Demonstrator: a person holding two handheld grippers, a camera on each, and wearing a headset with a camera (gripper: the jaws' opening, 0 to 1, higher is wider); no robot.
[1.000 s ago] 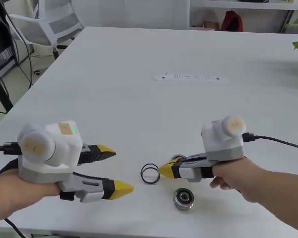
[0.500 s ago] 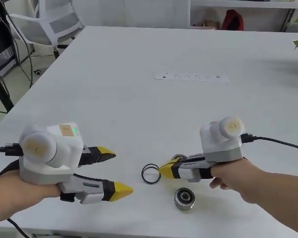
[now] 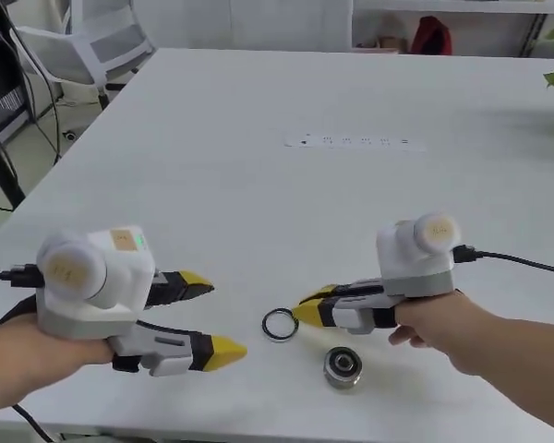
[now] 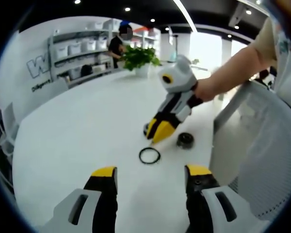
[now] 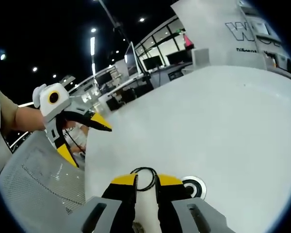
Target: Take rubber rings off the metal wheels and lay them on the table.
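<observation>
**Left claw** (image 3: 212, 314): yours, over the front edge of the table (image 3: 258, 185). Its jaws are spread wide and hold nothing.

**Rubber ring** (image 3: 279, 325): off its wheel, lying flat near the table's front edge, between your two claws.

**Right claw** (image 3: 307, 306): the tips are just beside the ring, parted by a narrow gap. It looks empty.

**Metal wheel** (image 3: 342, 365): loose by the front edge, right of the ring. You cannot tell whether it carries a ring.

**Step in hand**, probably: one ring laid down.

**Next**: steady that wheel with one claw and pinch at its rim with the other.
</observation>
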